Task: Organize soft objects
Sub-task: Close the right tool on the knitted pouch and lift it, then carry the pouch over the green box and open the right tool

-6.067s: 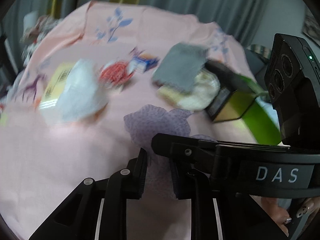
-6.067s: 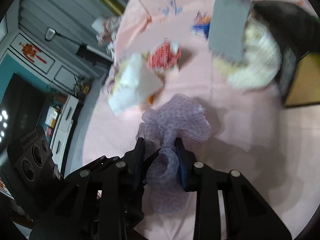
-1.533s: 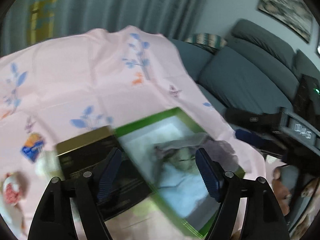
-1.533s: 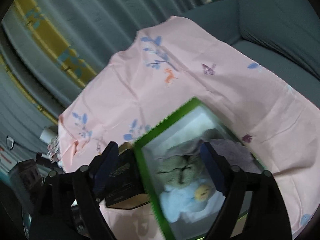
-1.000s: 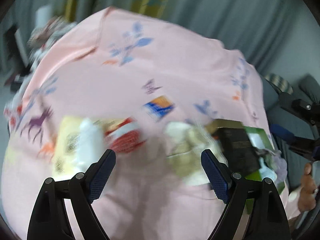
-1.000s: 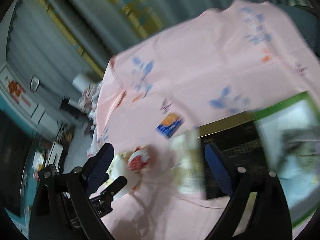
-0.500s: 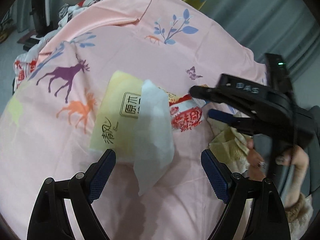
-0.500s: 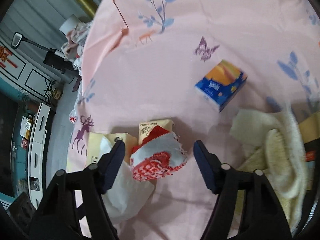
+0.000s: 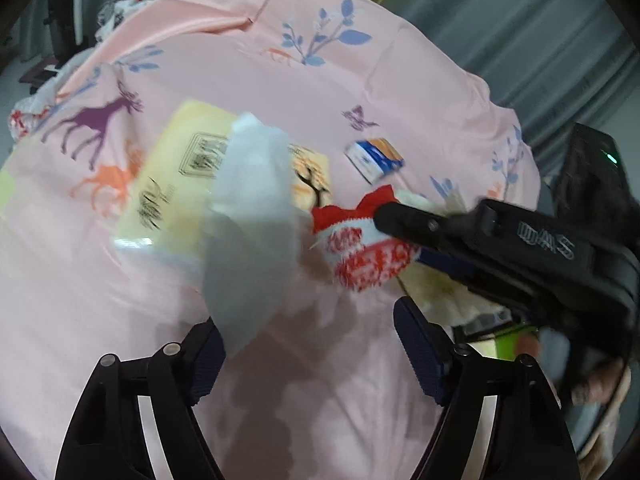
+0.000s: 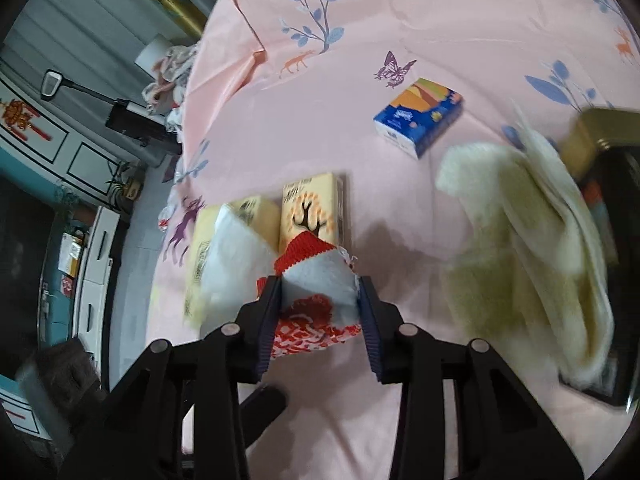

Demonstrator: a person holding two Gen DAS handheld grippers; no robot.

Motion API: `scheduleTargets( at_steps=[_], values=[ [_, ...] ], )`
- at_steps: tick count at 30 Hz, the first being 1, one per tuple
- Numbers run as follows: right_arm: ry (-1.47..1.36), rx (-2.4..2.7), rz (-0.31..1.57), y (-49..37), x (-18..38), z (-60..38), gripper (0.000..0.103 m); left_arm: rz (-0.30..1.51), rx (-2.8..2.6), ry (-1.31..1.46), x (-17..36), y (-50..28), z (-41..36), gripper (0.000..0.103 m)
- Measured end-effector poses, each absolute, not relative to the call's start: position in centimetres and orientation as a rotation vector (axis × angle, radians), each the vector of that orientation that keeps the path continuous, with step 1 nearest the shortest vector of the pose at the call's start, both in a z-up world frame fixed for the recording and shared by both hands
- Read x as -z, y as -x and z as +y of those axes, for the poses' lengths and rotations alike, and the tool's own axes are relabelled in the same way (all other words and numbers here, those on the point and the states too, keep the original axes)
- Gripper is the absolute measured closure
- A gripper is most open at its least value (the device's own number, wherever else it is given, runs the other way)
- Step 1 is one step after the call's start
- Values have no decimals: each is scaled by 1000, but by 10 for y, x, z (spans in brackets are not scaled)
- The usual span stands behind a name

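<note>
My right gripper (image 10: 318,314) has dropped onto the red-and-white cloth (image 10: 316,304), which now sits between its fingers.

Fingers straddle the cloth on either side, touching, not yet squeezed; it lies on the pink sheet (image 10: 360,32) beside the tissue pack (image 10: 310,210). My left gripper (image 9: 308,344) hangs wide, empty, farther off.

1. red-and-white knitted pouch (image 10: 316,304) sits on the pink cloth, between two gripper fingers.
2. white tissue (image 9: 252,236) sticks up from its yellow pack.
3. cream towel (image 10: 524,248) lies crumpled nearby.
</note>
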State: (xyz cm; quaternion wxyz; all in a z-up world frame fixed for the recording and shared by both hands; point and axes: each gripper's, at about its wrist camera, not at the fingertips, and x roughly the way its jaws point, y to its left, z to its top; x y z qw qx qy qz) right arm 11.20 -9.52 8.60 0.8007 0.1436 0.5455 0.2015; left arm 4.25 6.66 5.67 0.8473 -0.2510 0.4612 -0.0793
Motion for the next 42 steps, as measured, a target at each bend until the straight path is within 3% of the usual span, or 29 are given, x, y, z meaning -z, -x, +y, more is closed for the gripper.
scheduleTargets(
  at_steps=[1, 7, 9, 27, 42],
  values=[
    [-319, -441, 1161, -106, -88, -98, 66, 974, 180, 530, -57, -41, 63, 25],
    [-331, -436, 1104, -72, -103, -116, 65, 982, 267, 501, -66, -31, 34, 59],
    [-332, -422, 1085, -61, -109, -123, 65, 982, 300, 475, -72, -28, 22, 78],
    [-440, -168, 829, 10, -169, -250, 65, 921, 597, 245, -132, -13, -121, 80],
    [-574, 113, 834, 54, -153, -385, 62, 1061, 838, -3, -115, -11, -277, 80]
  ],
)
